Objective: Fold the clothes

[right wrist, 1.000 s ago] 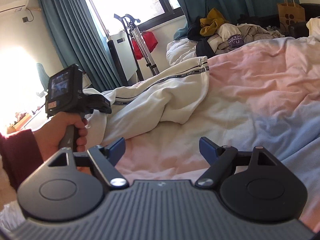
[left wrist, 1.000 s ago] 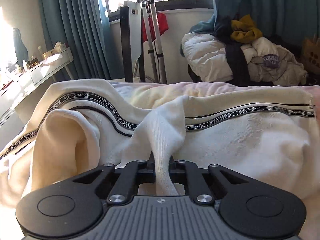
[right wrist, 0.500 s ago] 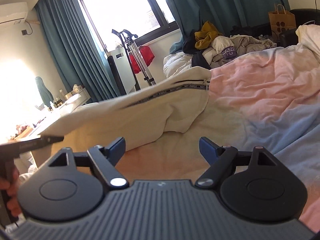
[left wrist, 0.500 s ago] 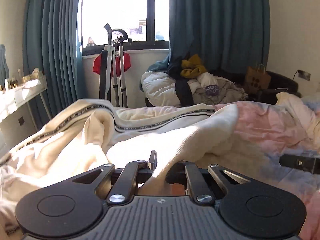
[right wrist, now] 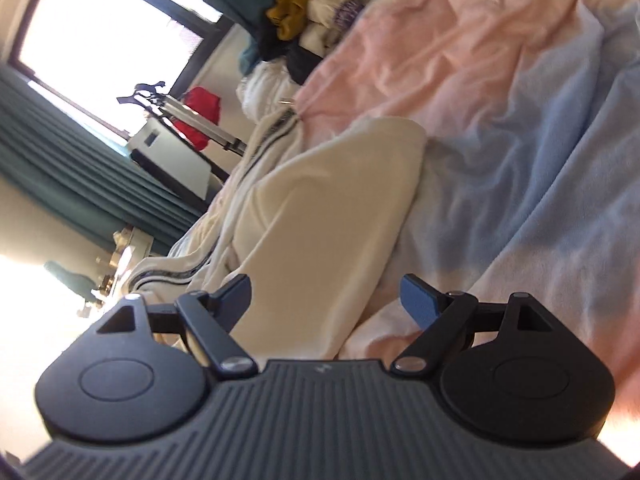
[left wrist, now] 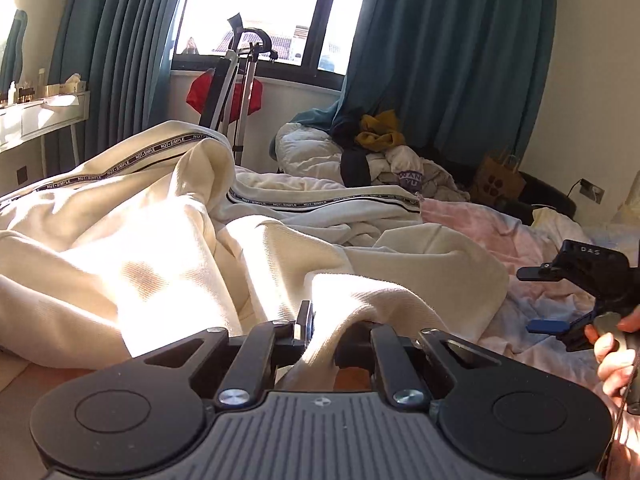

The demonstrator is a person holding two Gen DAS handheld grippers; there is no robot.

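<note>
Left wrist view: cream track jacket [left wrist: 168, 248] heaped across pink-and-blue bed [left wrist: 532, 240], taped zip edge running away toward the window. Folded cream flap lying straight ahead of right gripper [right wrist: 326, 300], long axis pointing away from it, between wide-open, empty jaws but untouched. Left gripper [left wrist: 324, 332] clamped shut on a cream fold. Right hand [left wrist: 614, 356] nearer the flap's free corner, judged next grasp point.

Both cameras sit low and close over the bed [left wrist: 532, 236], facing the far window [left wrist: 256, 8]; the right view is rolled sideways. Both show the cream garment [right wrist: 320, 216].
</note>
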